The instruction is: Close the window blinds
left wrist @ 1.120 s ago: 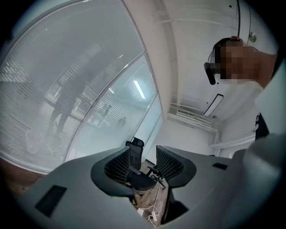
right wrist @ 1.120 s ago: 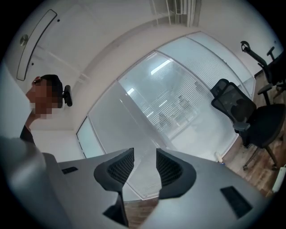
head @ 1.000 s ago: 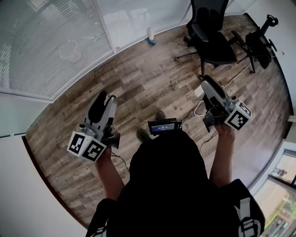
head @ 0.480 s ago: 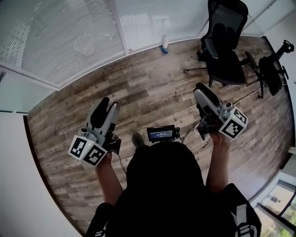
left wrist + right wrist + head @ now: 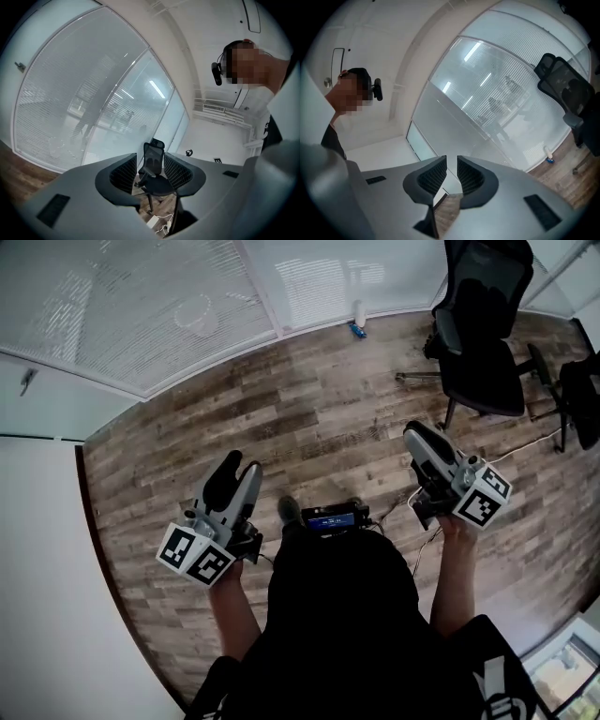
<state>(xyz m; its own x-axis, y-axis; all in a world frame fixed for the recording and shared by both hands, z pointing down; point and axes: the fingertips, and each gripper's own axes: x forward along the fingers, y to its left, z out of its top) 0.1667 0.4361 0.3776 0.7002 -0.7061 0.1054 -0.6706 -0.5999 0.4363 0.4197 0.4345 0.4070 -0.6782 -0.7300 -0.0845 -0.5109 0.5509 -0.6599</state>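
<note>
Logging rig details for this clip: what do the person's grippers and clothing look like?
Both the left gripper and right gripper are grey with black parts, and each carries a white cube with black square markers. The pads are dark and ribbed. The person wears a black top.

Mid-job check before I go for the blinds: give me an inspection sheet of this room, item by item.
Surface: wood plank floor.
Job's things: window blinds hang down over the glass wall; slat angle unclear; neither gripper touches them.
Clutter: small white bottle and a blue item at the foot of the glass.
Grippers: left gripper jaws wide apart, empty; right gripper jaws narrowly apart, empty.
Cables: white cable lies on the floor by the chairs.
Surroundings: black office chair, second chair at the right edge, white wall at the left.
</note>
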